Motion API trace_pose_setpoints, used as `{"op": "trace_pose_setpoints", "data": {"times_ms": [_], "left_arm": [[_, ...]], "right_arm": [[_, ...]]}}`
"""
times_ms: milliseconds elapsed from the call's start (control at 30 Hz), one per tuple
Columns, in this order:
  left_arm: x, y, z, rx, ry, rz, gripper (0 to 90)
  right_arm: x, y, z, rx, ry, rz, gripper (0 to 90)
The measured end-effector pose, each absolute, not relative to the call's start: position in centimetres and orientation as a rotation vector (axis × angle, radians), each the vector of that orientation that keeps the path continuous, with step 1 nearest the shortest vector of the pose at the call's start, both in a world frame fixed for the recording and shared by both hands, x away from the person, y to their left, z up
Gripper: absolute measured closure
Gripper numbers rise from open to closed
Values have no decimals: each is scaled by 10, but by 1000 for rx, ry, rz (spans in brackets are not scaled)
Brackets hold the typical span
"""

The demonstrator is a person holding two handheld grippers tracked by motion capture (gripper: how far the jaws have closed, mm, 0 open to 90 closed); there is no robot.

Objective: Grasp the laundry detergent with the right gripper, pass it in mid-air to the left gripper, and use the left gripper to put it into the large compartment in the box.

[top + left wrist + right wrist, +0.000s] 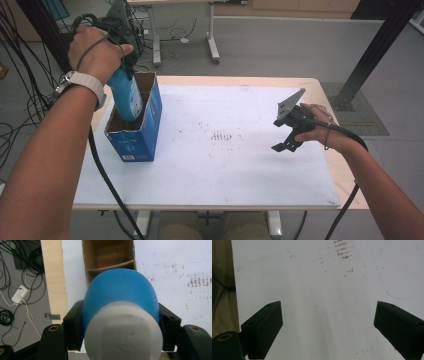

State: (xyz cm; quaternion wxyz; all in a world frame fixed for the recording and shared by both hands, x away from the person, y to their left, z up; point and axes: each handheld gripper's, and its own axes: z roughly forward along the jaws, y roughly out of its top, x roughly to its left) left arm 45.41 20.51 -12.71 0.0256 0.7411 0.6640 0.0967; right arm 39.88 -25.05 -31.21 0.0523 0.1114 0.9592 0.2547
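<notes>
A blue bottle (127,96) with a white cap (122,332) hangs partly inside an open blue cardboard box (137,137) at the table's left. My left gripper (121,325) is shut on the bottle just above the cap's far side, and the bottle's bottom points down into the box's divided brown interior (107,255). My right gripper (287,137) hovers over the right part of the white table mat, open, with nothing between its black pads (265,325).
The white mat (225,145) covers most of a light wooden table (320,87) and bears brown scuff marks (222,136) near its middle. Cables (20,60) lie on the grey floor at the left. A black post (380,45) stands at the far right.
</notes>
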Motion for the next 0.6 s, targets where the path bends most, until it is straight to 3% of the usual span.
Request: {"op": "trace_pose_setpoints", "data": {"times_ms": [600], "left_arm": [[454,213,-166,2282,2044,304,373]], "right_arm": [[398,-253,-317,363,2923,773,88]]}}
